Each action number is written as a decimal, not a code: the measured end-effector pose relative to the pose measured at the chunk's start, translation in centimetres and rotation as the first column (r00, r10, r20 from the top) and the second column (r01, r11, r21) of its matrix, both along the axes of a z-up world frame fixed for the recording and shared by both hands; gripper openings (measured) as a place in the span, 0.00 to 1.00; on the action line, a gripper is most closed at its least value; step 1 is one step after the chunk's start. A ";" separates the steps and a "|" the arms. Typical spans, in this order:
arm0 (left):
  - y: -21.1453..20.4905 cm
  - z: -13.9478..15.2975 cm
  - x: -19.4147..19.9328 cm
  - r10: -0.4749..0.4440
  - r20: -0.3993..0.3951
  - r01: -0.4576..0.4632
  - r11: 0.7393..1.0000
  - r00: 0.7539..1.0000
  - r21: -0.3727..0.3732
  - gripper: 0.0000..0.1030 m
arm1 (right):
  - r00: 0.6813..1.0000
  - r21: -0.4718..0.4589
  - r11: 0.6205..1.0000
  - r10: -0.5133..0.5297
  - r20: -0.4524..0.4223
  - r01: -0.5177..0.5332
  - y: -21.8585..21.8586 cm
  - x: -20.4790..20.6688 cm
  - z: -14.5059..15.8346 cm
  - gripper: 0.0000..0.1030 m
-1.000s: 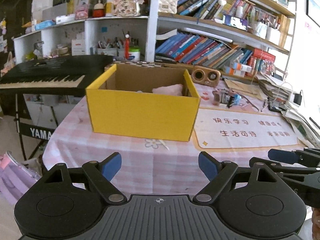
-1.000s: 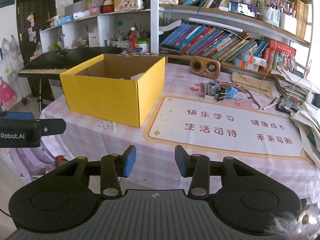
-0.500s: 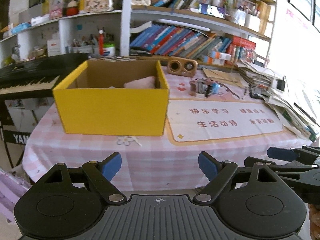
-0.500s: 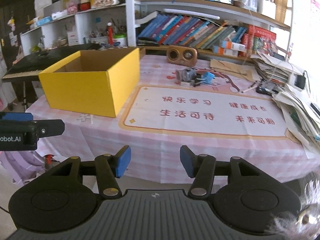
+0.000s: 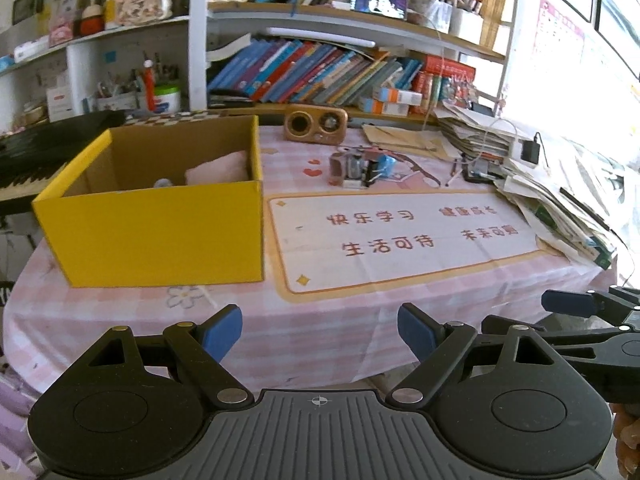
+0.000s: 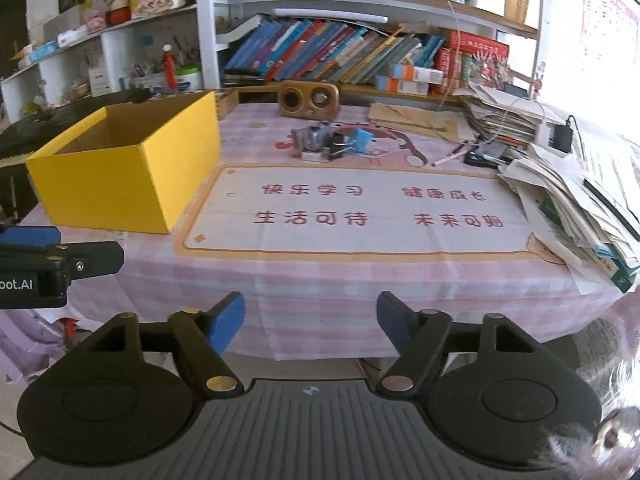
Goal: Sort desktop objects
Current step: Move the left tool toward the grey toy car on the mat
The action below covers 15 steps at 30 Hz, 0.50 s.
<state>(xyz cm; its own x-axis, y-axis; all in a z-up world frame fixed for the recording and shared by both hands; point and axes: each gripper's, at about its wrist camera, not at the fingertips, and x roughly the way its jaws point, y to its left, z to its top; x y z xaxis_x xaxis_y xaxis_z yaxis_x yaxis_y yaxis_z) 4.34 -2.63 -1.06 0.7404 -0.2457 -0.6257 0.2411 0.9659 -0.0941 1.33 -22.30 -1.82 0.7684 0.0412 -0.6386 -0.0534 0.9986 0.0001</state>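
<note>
Both tools now look at the surface from farther back and more to the right than a second ago, so the yellow box has slid toward the left of each view and the printed mat fills the middle. Meanwhile the right tool (image 6: 311, 322) has gone from nearly closed to well apart, and its jaws are opening at this moment with nothing between them. Nearest in its own view, the left tool (image 5: 320, 334) stands wide and empty, hanging off the near edge of the surface (image 5: 320, 320).

Beyond the checked cloth lies the printed mat (image 5: 400, 236), bare of objects. At ten o'clock in the left wrist view sits the yellow box (image 5: 160, 232), open at the top; a pink cloth-like item (image 5: 220, 168) and a small pale thing already lie inside, so some sorting appears done.

Past the mat's far edge, at about twelve o'clock, a small cluster of desk objects (image 5: 360, 168) remains out: a brownish block, a dark clip and a blue piece, touching or just beside one another. The cluster's long axis runs roughly from nine to three o'clock, across the view; which way any single piece points is too small to tell. A pen (image 6: 450, 158) at one o'clock lies slanted, its long axis running from seven to one o'clock.

Farthest back stand a wooden speaker (image 5: 316, 124), paper stacks at two o'clock, and bookshelves. Judging by this, the task is partway, with the cluster and pen left.
</note>
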 end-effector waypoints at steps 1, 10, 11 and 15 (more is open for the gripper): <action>-0.3 0.0 0.2 -0.006 -0.002 0.006 1.000 1.000 0.000 0.85 | 1.000 -0.002 1.000 -0.005 -0.002 0.005 -0.2 0.1 0.0 0.71; -2.7 -0.6 2.1 -0.050 -0.019 0.050 0.999 0.999 0.000 0.85 | 0.999 -0.006 0.999 -0.043 -0.023 0.042 -2.5 1.5 -0.4 0.72; -2.9 -0.6 2.3 -0.053 -0.022 0.053 0.999 0.998 0.001 0.86 | 0.999 -0.006 0.999 -0.044 -0.026 0.044 -2.7 1.7 -0.4 0.72; -3.8 -0.8 3.2 -0.061 -0.029 0.061 0.998 0.998 0.003 0.86 | 0.998 -0.004 0.999 -0.047 -0.032 0.046 -3.5 2.8 -0.5 0.72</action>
<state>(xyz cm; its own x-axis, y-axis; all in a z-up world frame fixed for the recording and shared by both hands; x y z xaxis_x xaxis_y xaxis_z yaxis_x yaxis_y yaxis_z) 7.51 -6.38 -1.86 0.7056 -0.2877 -0.6476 0.2971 0.9498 -0.0983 4.13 -25.83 -2.36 0.7486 0.0038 -0.6630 -0.0069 1.0000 -0.0020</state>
